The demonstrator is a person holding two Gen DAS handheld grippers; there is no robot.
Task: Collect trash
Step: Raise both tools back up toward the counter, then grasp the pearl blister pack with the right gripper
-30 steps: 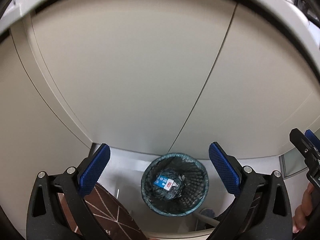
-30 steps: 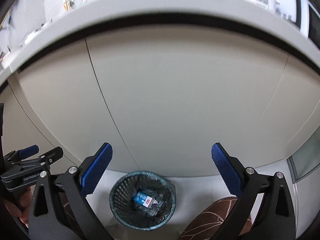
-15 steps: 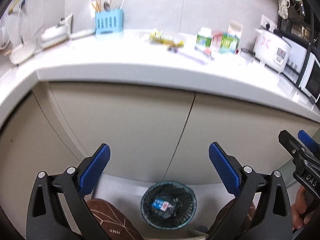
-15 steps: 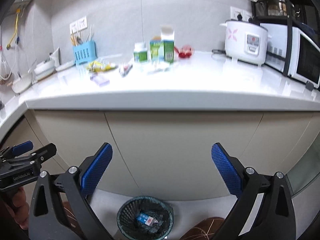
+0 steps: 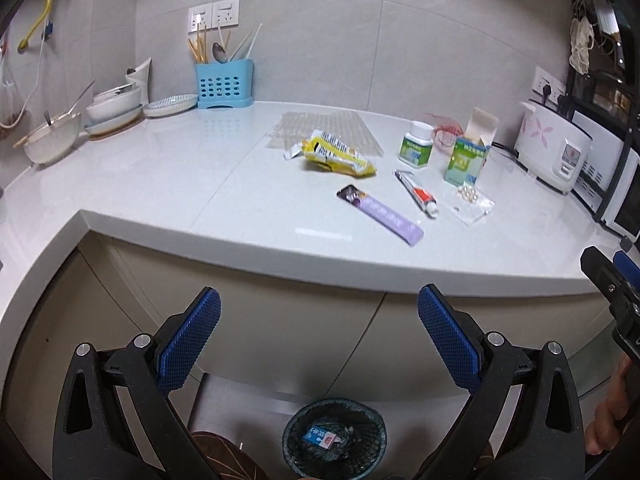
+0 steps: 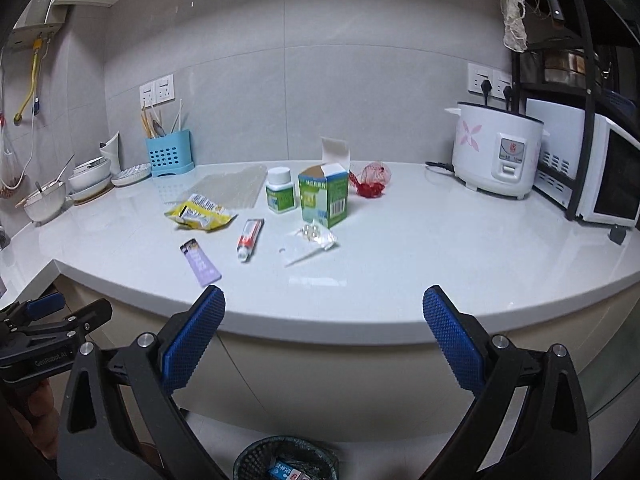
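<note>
Trash lies on the white counter [image 5: 168,184]: a yellow wrapper [image 5: 334,154], a purple sachet [image 5: 380,213], a tube [image 5: 416,193], a clear pill packet [image 5: 470,200], an open green box [image 5: 466,158], a white bottle [image 5: 416,145], red netting [image 6: 370,180] and bubble wrap [image 5: 328,130]. A mesh bin [image 5: 334,438] with a blue carton stands on the floor below. My left gripper [image 5: 316,340] and right gripper [image 6: 322,338] are both open and empty, in front of the counter edge.
A blue utensil holder [image 5: 224,84], bowls and plates [image 5: 114,110] stand at the back left. A rice cooker [image 6: 496,152] and a microwave [image 6: 604,176] stand at the right. Cabinet doors [image 5: 280,344] are below the counter.
Both grippers have risen and tilted up from facing the cabinet doors and bin to looking over the counter top. Both stay open and empty.
</note>
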